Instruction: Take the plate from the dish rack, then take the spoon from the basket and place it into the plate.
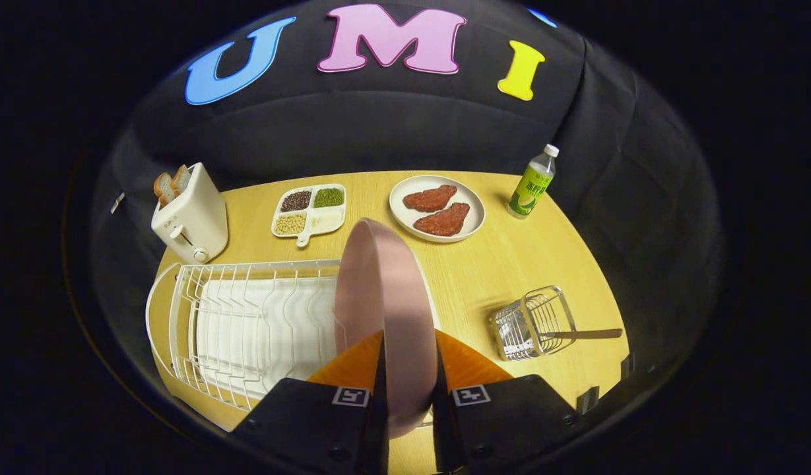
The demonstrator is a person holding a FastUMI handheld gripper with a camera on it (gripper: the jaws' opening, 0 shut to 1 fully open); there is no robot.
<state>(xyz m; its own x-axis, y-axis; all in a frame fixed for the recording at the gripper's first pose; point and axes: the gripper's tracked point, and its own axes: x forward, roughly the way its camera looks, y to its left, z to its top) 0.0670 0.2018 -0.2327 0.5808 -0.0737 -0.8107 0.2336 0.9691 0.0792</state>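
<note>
Gripper (408, 369): fingers clamped on pink plate (385, 310), one each side of its rim.
Plate: held on edge, upright, just right of dish rack (247, 330), above table (511, 264).
Handling: prob. stiff, smooth, breakable; rim grip could slip if tilted, so keep it steady.
Spoon (580, 334): in wire basket (530, 323), well right of rack, handle sticking out; take by handle.

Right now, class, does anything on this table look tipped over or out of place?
Yes: the small wire basket lies on its side right of the white dish rack, its spoon poking out. The pink round plate stands on edge, pinched by the tool.
</note>
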